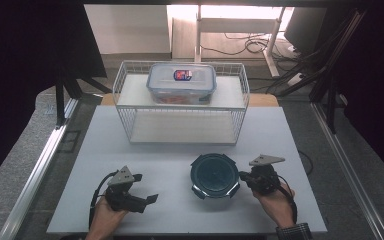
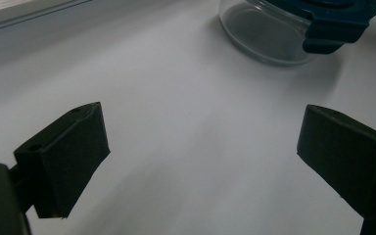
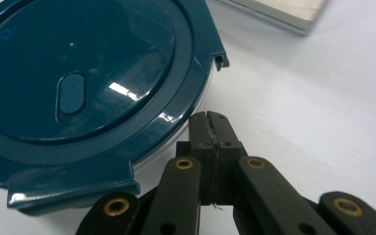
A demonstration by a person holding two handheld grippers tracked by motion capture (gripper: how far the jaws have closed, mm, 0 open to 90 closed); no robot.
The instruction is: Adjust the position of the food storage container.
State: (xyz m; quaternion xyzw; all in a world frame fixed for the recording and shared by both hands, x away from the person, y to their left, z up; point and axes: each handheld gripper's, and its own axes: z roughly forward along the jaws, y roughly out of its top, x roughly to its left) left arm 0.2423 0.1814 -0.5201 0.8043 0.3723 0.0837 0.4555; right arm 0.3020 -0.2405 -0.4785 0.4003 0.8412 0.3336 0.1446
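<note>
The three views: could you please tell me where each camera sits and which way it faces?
High view: above the table, looking forward and down; forearms, left gripper and right gripper show.
Left gripper view: between open jaws, toward the container.
Right gripper view: over shut jaws at the lid's rim.
All share the container.

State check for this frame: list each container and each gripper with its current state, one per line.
Round container: on the table, dark blue lid on, side clips flipped out.
Rectangular container: on the wire rack's top shelf, lid on.
Left gripper: open, empty.
Right gripper: shut, empty, tips at the round container's rim.
</note>
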